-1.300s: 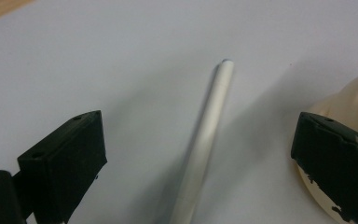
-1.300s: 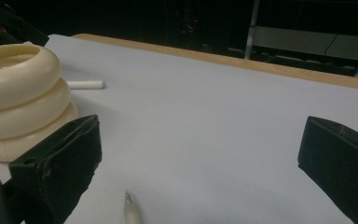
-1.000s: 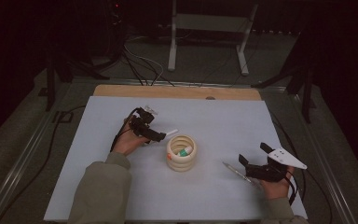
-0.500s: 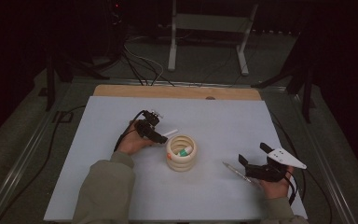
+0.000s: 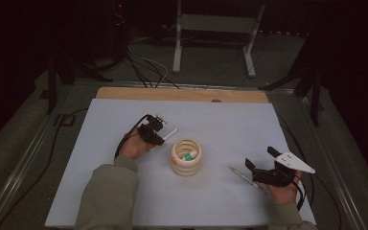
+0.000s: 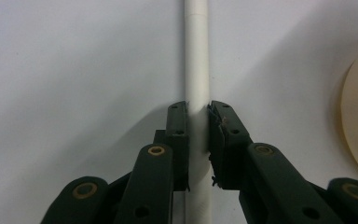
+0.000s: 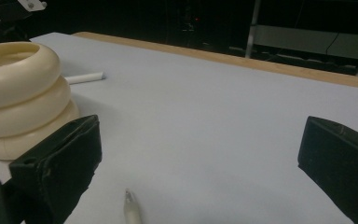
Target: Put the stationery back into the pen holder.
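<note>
A: Where is the white marker [image 6: 197,70]?
B: Just left of the ringed pen holder [image 5: 186,156], flat on the mat; the left gripper [image 6: 197,140] has just clamped its barrel. Light, stiff, smooth plastic, so grip mid-barrel. The right gripper [image 7: 200,158] gapes over a clear pen [image 7: 131,210]
</note>
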Available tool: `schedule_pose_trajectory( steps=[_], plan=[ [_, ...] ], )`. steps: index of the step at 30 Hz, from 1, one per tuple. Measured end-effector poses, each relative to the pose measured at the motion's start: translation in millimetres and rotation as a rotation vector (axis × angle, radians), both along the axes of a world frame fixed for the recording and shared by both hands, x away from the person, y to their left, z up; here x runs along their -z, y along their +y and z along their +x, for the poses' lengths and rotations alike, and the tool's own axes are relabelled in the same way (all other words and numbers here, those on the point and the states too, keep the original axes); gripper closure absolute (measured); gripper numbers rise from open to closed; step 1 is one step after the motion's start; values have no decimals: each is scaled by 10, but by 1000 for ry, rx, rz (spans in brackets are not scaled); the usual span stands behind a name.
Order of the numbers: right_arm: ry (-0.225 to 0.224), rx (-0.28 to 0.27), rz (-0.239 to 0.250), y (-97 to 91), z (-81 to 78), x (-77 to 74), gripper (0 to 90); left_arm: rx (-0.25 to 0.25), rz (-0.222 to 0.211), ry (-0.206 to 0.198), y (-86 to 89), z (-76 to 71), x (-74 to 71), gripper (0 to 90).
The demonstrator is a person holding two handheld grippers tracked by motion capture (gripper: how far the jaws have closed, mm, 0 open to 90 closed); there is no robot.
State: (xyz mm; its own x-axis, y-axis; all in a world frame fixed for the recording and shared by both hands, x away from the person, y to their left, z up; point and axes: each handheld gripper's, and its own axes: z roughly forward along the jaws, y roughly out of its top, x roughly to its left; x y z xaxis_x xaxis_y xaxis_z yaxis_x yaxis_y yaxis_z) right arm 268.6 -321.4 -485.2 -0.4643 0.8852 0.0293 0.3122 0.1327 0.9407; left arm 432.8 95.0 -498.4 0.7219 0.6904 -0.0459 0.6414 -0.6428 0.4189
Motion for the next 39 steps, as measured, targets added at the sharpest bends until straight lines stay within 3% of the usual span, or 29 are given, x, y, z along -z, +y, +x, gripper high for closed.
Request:
schedule_pose_trajectory(
  steps=[7,14,28,39],
  plan=[
    [1,3,-1,-3,2,2,0,-3,-14,-16,15,-24,-32,796],
    [1,5,-1,-2,2,2,0,-4,-67,-40,45,-47,-130,796],
    [3,4,-2,-1,2,4,0,2,-123,-72,63,-99,-260,796],
    [3,4,-5,2,2,4,0,3,-183,-122,63,-167,-395,796]
  ],
)
